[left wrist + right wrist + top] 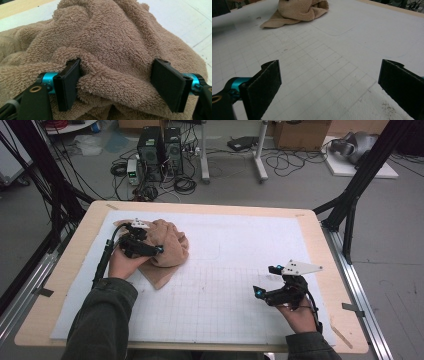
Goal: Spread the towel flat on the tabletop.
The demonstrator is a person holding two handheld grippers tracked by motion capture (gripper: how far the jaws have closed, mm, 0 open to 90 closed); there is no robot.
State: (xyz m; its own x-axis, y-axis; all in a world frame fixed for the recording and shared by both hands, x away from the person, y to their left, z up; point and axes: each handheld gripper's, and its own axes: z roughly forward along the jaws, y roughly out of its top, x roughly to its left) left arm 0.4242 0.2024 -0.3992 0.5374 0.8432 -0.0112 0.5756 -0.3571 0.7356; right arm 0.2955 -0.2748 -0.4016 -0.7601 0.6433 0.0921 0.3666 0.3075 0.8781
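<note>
High view: one crumpled tan towel (162,247) at the far left of the white gridded mat (225,285) on the tabletop (65,270). Left gripper (157,250) set against the towel's heap; right gripper (265,280) well apart, over bare mat near the right.

Left gripper view: jaws wide, a thick towel (112,50) fold bulging between them; left pad touches the cloth, right pad stands clear.

Right gripper view: jaws wide apart, nothing between; towel (299,10) far off at top.
</note>
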